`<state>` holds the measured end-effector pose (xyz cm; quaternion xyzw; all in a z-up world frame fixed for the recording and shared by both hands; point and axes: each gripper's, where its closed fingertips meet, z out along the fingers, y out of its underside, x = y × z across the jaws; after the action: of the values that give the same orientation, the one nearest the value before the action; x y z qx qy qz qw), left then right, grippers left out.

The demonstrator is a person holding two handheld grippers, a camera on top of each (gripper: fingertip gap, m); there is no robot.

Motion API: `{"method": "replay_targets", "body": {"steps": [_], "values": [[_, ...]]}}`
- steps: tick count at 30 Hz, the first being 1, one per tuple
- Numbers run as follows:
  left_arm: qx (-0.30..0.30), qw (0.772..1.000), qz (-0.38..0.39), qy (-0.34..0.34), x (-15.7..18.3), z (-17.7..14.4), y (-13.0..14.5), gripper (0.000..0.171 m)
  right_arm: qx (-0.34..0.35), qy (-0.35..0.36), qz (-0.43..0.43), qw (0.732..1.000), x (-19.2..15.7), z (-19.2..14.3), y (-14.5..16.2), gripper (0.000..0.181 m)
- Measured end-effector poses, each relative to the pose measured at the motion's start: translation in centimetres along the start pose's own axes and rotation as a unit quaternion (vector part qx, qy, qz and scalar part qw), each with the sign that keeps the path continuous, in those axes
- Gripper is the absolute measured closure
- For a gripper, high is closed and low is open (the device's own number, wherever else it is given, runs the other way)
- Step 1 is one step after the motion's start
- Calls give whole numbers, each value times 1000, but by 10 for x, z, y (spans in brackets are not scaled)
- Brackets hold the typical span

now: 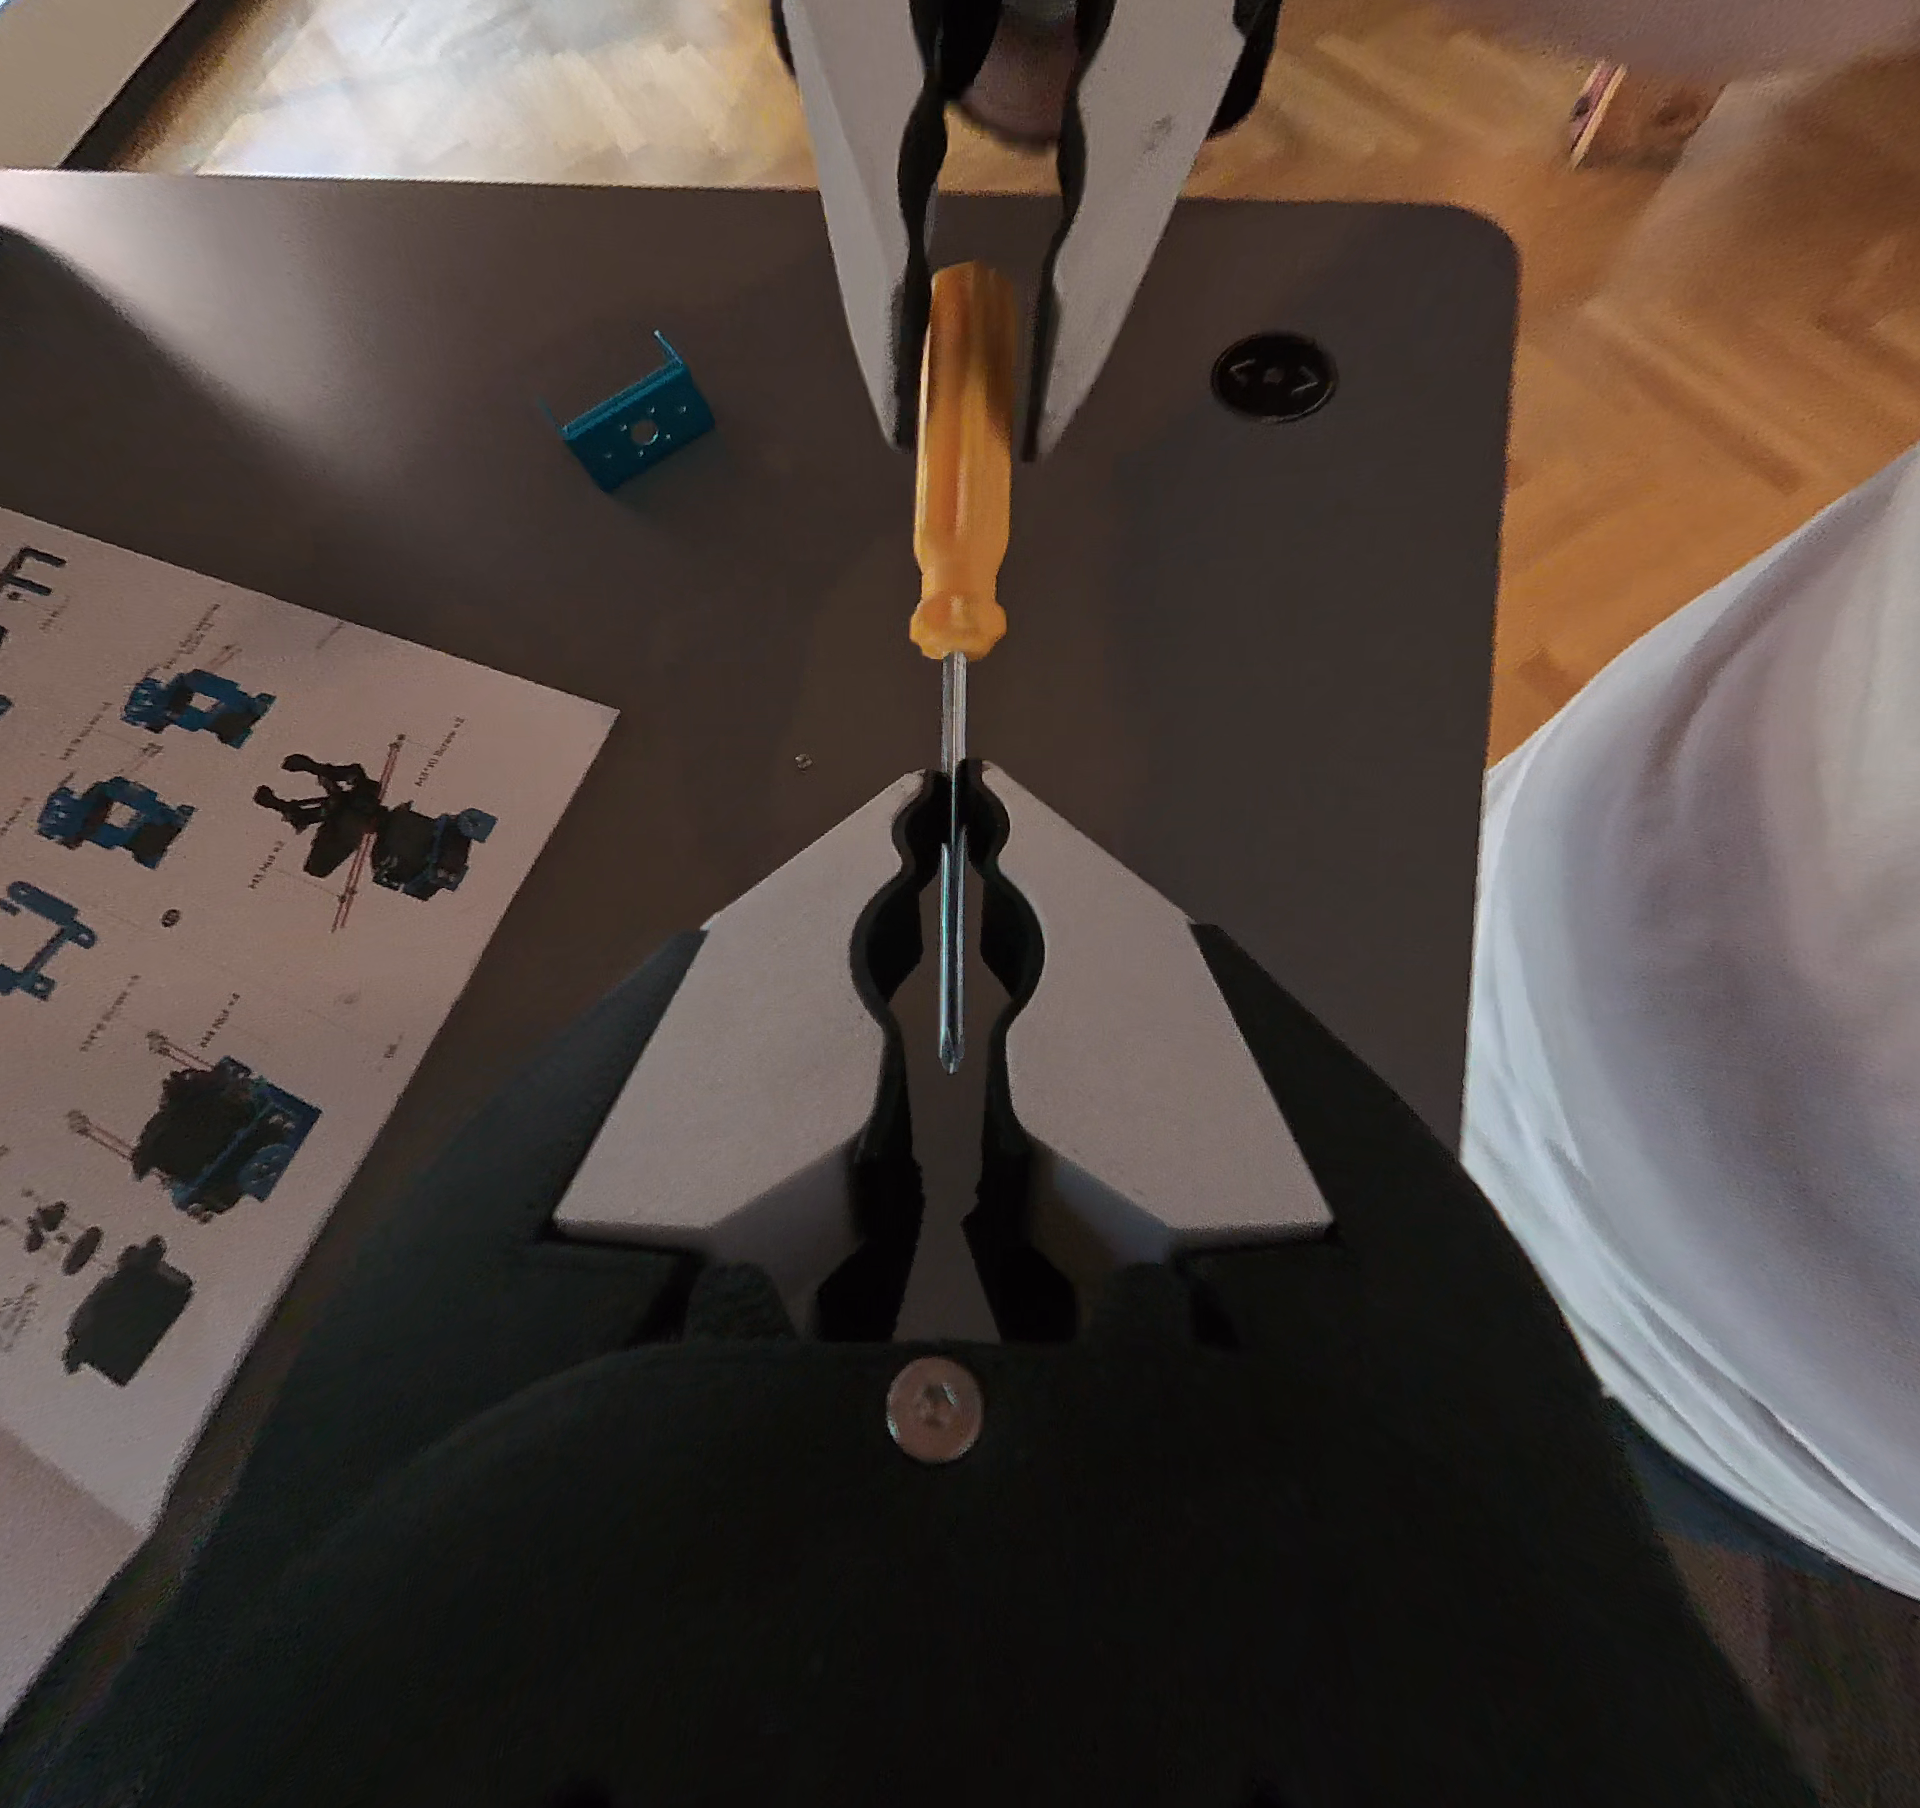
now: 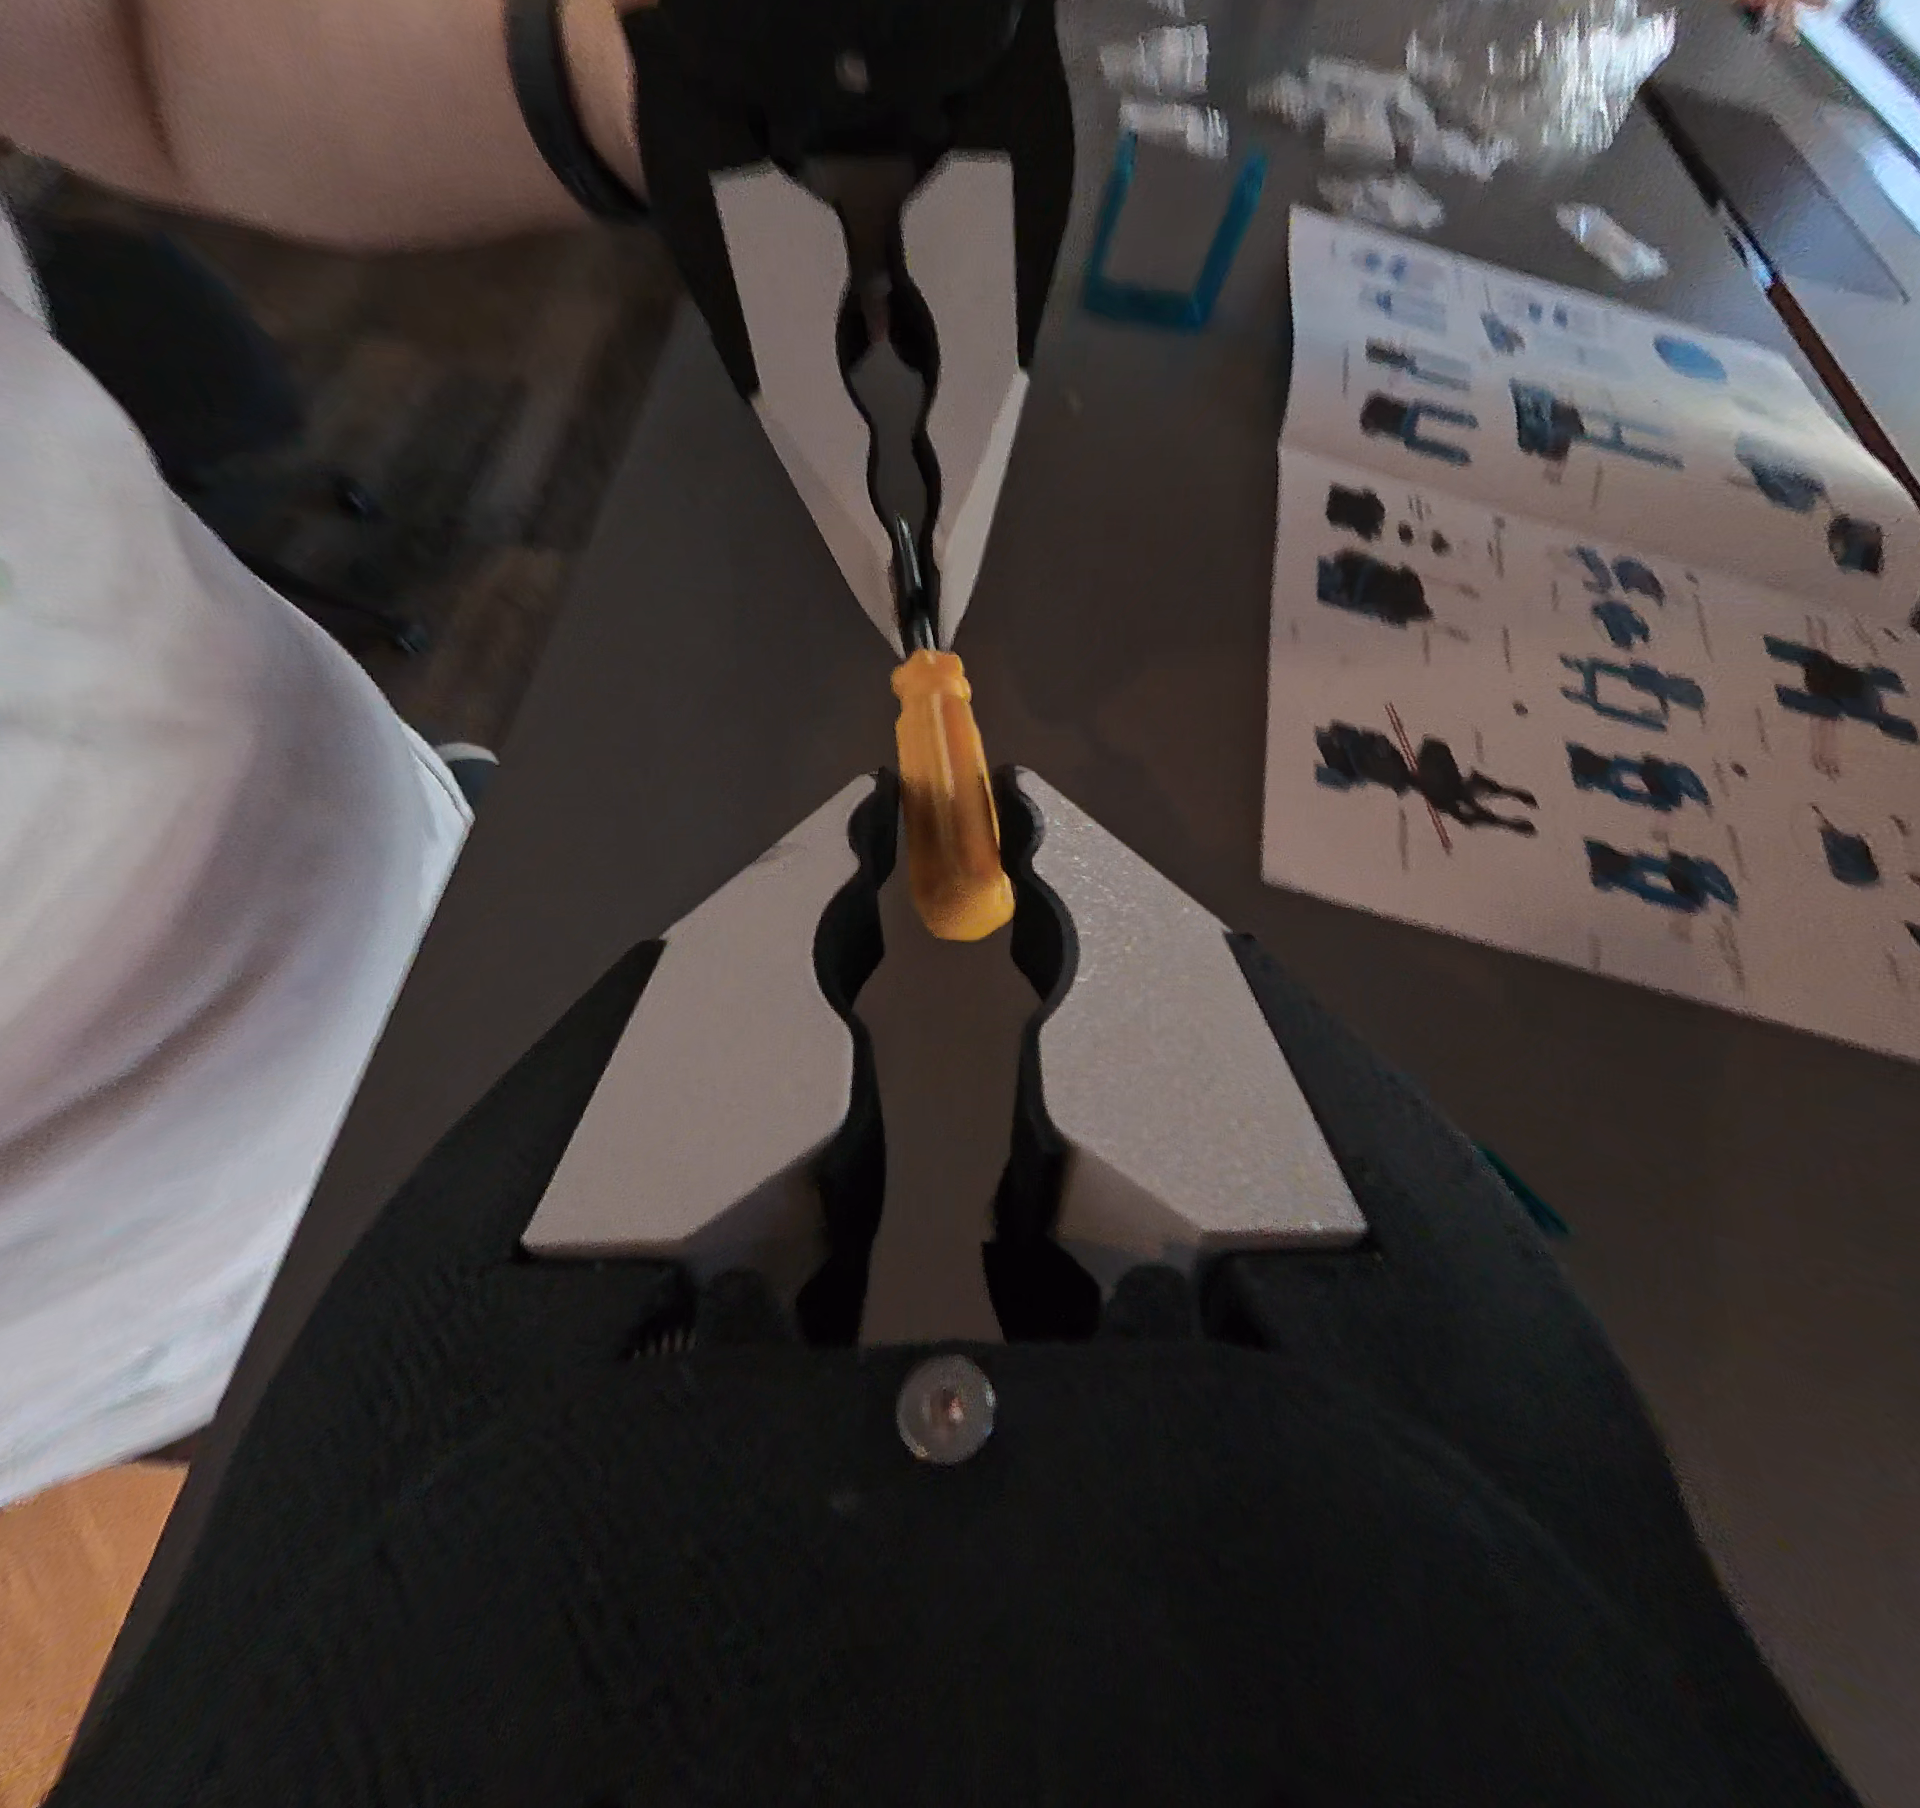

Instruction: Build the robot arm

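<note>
A screwdriver (image 1: 961, 470) with an orange handle and a thin metal shaft is held in the air above the dark table (image 1: 1247, 719), between both grippers. My left gripper (image 1: 951, 776) is shut on the shaft near its tip end. My right gripper (image 1: 966, 444) comes in from the far side and is shut on the orange handle. In the right wrist view the handle (image 2: 945, 823) sits between my right gripper's fingertips (image 2: 940, 784). My left gripper (image 2: 920, 631) faces it there and pinches the shaft.
A blue U-shaped metal bracket (image 1: 634, 428) stands on the table, also in the right wrist view (image 2: 1174, 241). A printed instruction sheet (image 1: 260, 875) lies at the left. A tiny screw (image 1: 800, 761), a round black grommet (image 1: 1273, 378), small plastic bags (image 2: 1455, 96). A person's white shirt (image 1: 1714, 1031) is close.
</note>
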<state>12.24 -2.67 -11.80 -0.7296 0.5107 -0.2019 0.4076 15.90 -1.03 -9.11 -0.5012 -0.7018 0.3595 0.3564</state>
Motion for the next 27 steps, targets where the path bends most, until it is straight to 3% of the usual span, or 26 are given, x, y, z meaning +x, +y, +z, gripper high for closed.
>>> {"method": "replay_targets", "body": {"steps": [3,5,9,11,13,17,19,21,27], "values": [[43,999,-23,9,2,-11,-7,169,64,-33,35,997,-2,6,-8,136],[61,998,-31,13,2,-16,-11,169,79,-33,31,996,0,11,-8,133],[78,996,-34,21,7,-22,-15,169,111,-63,41,991,-9,21,-22,136],[77,996,-29,17,9,-23,-14,169,124,-73,34,989,-13,22,-30,158],[83,996,-36,22,12,-26,-15,169,135,-81,40,987,-15,23,-36,164],[94,994,-46,13,14,-33,-11,169,133,-88,48,986,-19,29,-38,165],[105,992,-64,0,14,-45,-8,167,123,-77,39,989,-22,35,-40,165],[125,987,-100,-31,7,-68,-2,143,115,-48,38,991,-23,41,-46,165],[133,961,-169,-172,-21,-152,53,148,89,122,17,988,-20,59,-61,165]]}}
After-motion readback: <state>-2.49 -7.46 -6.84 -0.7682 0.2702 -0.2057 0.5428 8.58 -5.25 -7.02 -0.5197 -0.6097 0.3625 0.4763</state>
